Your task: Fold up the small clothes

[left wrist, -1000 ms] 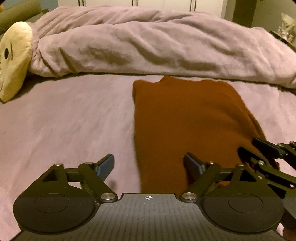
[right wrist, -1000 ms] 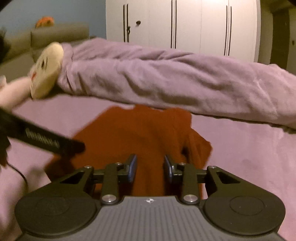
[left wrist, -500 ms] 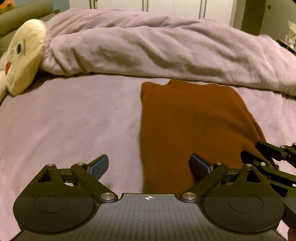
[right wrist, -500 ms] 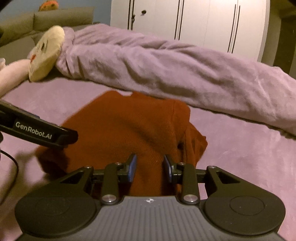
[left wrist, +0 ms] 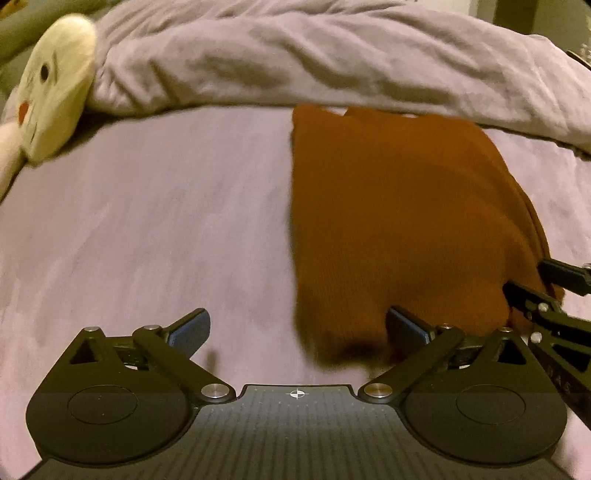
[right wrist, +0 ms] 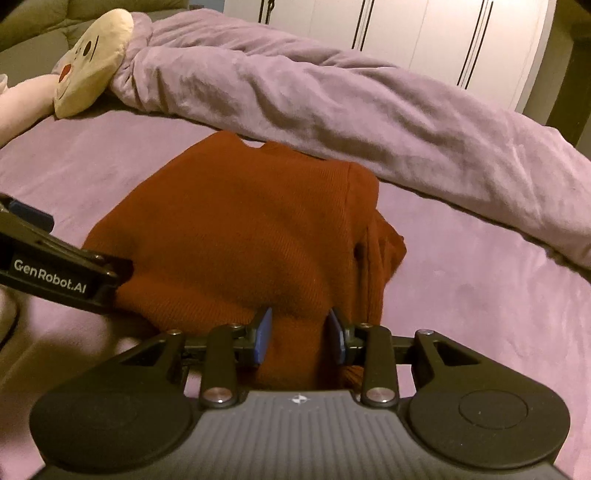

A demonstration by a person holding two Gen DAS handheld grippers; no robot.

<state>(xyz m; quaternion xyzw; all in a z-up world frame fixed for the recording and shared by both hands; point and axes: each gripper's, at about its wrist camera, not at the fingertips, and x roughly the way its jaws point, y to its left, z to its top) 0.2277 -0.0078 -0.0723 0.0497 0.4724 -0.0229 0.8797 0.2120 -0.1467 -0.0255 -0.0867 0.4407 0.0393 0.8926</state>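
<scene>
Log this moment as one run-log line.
task: fold clothes | sweater: folded on bed | left gripper: open, just opening, straddles near edge | right gripper: open, just opening, over sweater

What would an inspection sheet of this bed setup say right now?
Surface: purple bed sheet, smooth.
Job's things: rust-brown sweater, folded, lying flat.
Clutter: rolled duvet behind the sweater; plush toy at its end.
Claws: left claw wide open, jaws just been opening, over the sweater's near corner; right claw open, jaws just been opening, fabric between them.
Cables: nothing seen.
Surroundings: white wardrobe doors, sofa.
</scene>
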